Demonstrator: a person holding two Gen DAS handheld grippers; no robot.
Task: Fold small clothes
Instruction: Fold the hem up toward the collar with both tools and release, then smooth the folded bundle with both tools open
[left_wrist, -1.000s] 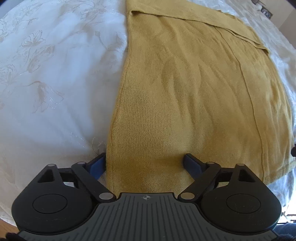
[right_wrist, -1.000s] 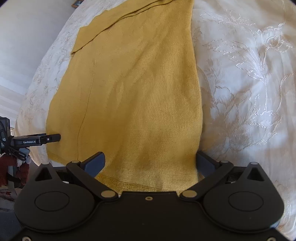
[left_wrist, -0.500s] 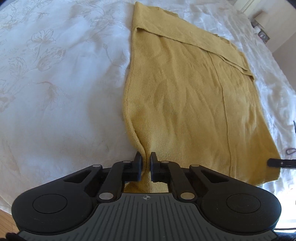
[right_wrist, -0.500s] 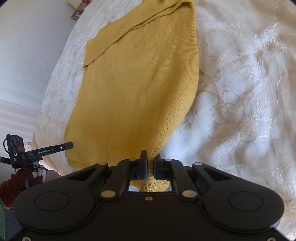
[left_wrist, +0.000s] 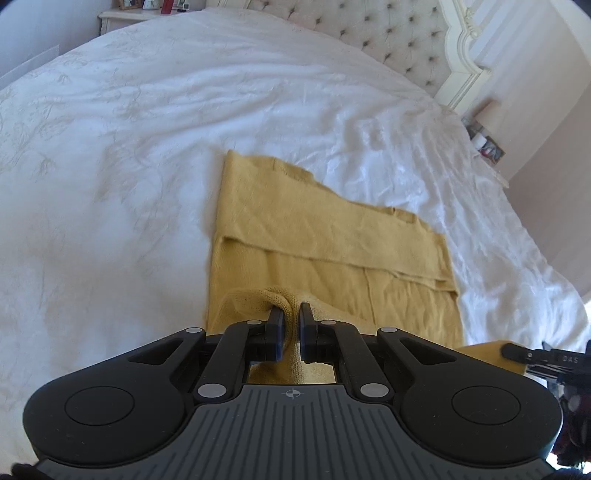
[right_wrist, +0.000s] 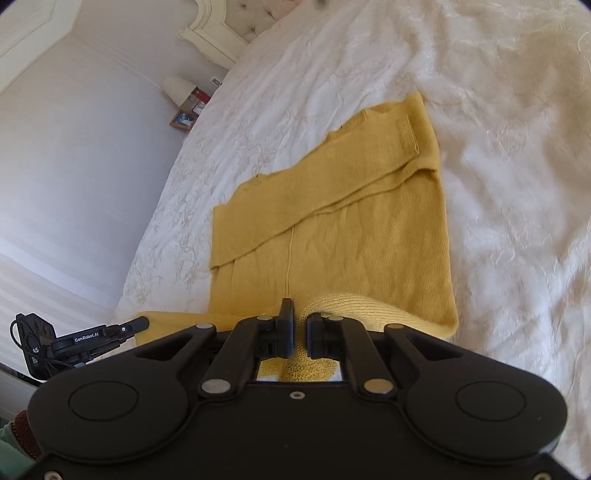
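The left tool (left_wrist: 291, 325) is clenched on the near-left corner of the sweater (left_wrist: 332, 240), with a bunched knit roll pinched between its fingers (left_wrist: 276, 321). The right tool (right_wrist: 300, 328) is clenched on the near-right corner, the ribbed hem pinched in the same way. The sweater is spread on the bed (left_wrist: 147, 129), ahead of and below both tools, its long axis running away from them toward the headboard (left_wrist: 388, 33). The near hem is raised off the bed between the 2 grips, while the far part lies flat, with a sleeve folded across it. Each tool is set at its own corner, so neither is nearer to the far edge than the other. The coming move is judged to be a carry of the near hem forward along that axis, to be laid over the far end.
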